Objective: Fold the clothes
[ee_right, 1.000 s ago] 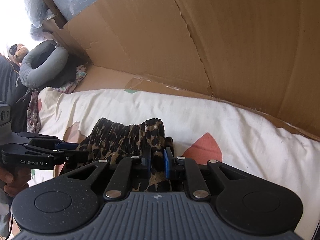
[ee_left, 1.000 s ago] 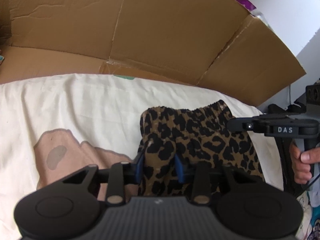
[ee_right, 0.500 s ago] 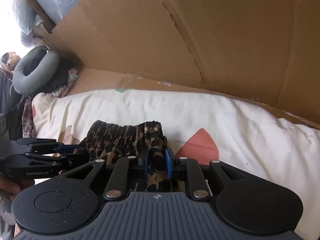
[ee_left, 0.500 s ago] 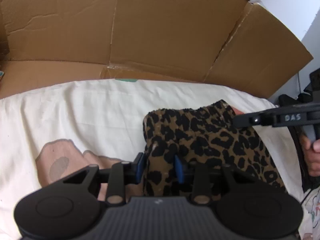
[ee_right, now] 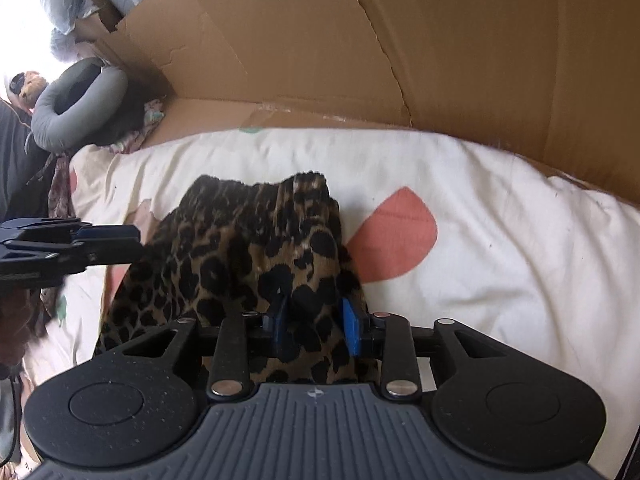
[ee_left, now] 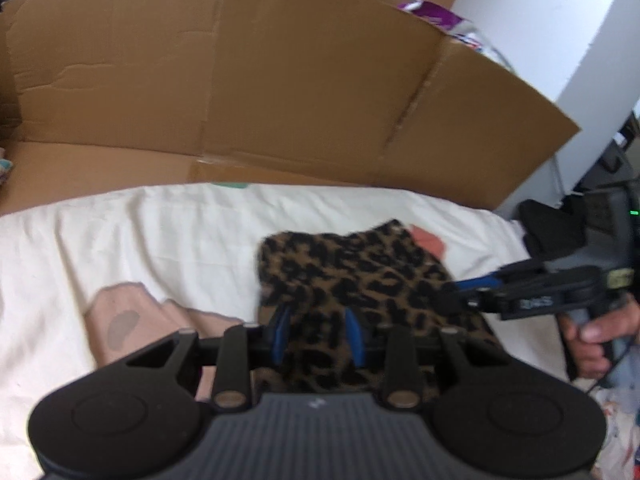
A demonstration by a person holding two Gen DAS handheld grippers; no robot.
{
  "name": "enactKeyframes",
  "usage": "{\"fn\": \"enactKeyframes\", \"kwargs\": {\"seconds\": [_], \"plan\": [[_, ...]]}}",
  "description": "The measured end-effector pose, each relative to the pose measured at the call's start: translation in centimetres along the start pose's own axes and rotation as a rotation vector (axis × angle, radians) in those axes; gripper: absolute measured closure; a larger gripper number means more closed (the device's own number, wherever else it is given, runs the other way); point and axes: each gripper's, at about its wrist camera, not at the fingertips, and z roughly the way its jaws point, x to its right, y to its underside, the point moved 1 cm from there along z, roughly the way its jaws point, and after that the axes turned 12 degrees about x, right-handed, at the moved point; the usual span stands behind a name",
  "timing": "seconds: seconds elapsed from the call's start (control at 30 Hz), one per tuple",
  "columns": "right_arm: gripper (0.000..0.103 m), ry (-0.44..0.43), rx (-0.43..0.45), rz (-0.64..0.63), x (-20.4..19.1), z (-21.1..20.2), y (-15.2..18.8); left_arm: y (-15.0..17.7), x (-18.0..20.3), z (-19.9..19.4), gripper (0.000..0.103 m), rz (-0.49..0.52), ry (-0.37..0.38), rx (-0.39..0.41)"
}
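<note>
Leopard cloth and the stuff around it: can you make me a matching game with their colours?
Things:
1. leopard cloth
2. cardboard wall
3. neck pillow
4. bedsheet

Colours:
a. grey
b. cream with pink patches
c. brown with black spots
d. plain tan

Pairs: 1-c, 2-d, 3-a, 4-b

Cardboard backdrop (ee_left: 280, 92), cream bedsheet (ee_right: 500, 240), perhaps white wall (ee_left: 540, 28)

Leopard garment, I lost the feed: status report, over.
Left gripper and right gripper both pinching leopard garment, right just loosened. Garment bunched on white sheet. Nothing obstructing.
</note>
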Motion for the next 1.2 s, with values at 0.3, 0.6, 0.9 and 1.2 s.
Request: {"fn": "enactKeyframes", "kwargs": {"seconds": [0.3, 0.6, 0.9, 1.2], "plan": [[0.098, 0.011, 0.012, -0.013, 0.6, -0.1, 0.0, 1.5, 3.4, 1.3, 0.071, 0.042, 0.08, -0.045], [0.094, 0.005, 0.037, 0.092, 2.0, -1.1, 0.2, 2.6, 4.4, 2.8, 0.072, 0.04, 0.098, -0.082], [0.093, 0.026, 0.056, 0.129, 3.2, -4.9, 1.5, 3.5, 4.8, 4.3, 0.073, 0.063, 0.076, -0.101], [0.072, 0.036, 0.003, 0.187, 4.0, -8.3, 5.3, 3.8, 5.3, 6.5, 0.073, 0.11, 0.045, -0.121]]}}
